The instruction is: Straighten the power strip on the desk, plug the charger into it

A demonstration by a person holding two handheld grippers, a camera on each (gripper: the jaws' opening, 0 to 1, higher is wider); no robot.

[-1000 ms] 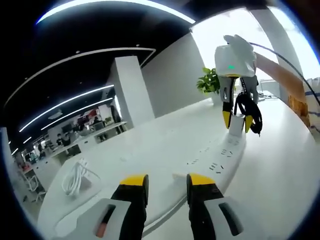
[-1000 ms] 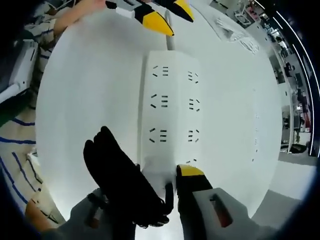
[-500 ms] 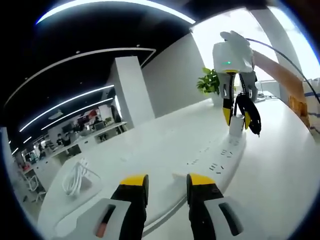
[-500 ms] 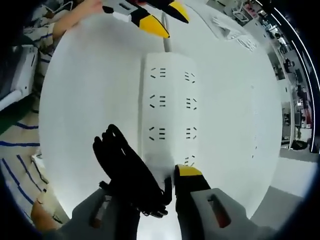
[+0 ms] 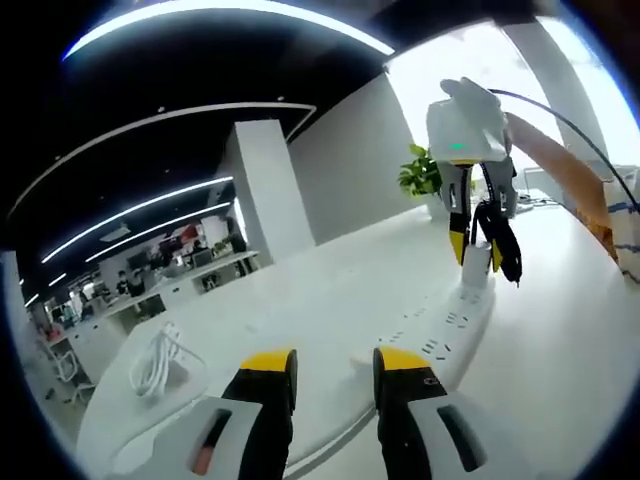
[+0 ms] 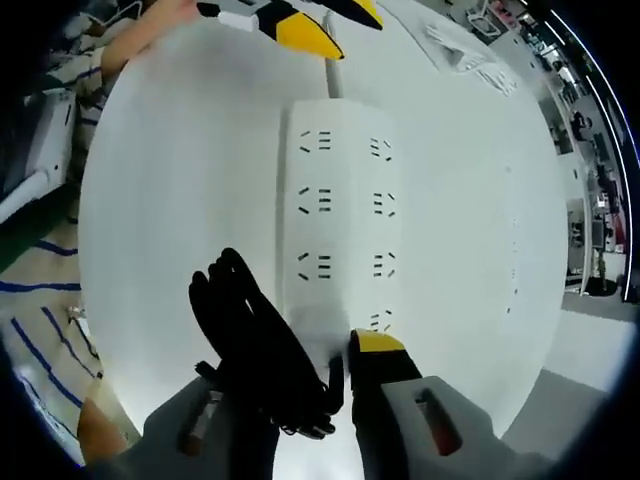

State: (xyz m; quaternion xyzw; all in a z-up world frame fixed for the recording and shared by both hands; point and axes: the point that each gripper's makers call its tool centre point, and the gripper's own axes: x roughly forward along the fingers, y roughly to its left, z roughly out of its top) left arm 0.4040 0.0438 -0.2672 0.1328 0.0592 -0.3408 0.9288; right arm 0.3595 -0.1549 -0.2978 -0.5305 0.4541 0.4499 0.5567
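White power strip (image 6: 340,230) lies flat on the desk (image 6: 170,180); white charger (image 5: 477,257) (black cable bundled) stands at its end.

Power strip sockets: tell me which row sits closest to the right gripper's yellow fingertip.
The bottom row on the power strip, the pair of sockets just above the right gripper. The other rows lie farther up, toward the left gripper.

no readable text, labels, brands or numbers on anything
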